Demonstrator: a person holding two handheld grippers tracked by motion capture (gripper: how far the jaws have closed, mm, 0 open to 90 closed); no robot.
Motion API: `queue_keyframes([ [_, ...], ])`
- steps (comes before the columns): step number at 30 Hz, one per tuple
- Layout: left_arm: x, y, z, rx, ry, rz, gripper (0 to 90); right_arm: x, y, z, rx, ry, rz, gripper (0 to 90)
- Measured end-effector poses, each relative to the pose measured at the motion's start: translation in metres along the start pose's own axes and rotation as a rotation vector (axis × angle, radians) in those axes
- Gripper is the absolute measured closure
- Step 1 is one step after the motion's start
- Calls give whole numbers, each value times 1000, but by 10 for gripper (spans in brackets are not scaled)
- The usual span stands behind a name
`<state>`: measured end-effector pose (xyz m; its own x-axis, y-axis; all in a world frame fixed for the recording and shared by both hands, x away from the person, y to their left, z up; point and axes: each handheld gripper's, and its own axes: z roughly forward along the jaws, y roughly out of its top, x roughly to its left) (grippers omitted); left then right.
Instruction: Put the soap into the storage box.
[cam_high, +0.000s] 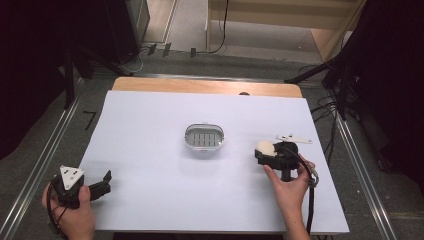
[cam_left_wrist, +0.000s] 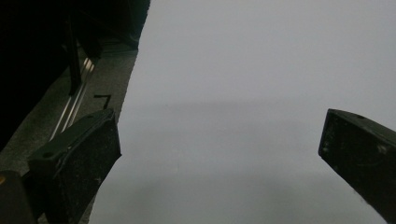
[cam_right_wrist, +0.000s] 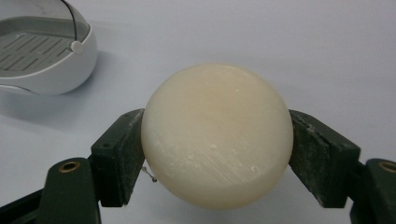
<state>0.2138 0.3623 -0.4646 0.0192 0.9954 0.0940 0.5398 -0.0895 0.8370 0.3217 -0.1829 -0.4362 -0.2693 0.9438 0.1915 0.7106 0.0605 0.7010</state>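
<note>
Right gripper view: the right gripper (cam_right_wrist: 217, 154) clamps a round soap bar (cam_right_wrist: 217, 135), apparently bound for the slotted soap dish (cam_right_wrist: 44, 51) nearby. Left gripper (cam_high: 95, 186) waits wide open, idle.

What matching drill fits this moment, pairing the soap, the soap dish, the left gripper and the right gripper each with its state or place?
Things:
1. round cream soap
2. soap dish
3. left gripper
4. right gripper

States or places:
A. jaws wide apart over bare white table, holding nothing
B. mid-table, slotted tray inside, nothing in it
C. clamped between two black jaws
D. jaws closed on a rounded bar, to the right of the dish

Pairs: 1-C, 2-B, 3-A, 4-D
</note>
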Motion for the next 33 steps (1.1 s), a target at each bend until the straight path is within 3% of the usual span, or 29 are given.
queue_keyframes([
  [21,0,0,0,0,0,1,0,26,17,9,1,30,-37,249],
  [33,0,0,0,-1,-1,1,0,34,22,13,1,52,-29,249],
])
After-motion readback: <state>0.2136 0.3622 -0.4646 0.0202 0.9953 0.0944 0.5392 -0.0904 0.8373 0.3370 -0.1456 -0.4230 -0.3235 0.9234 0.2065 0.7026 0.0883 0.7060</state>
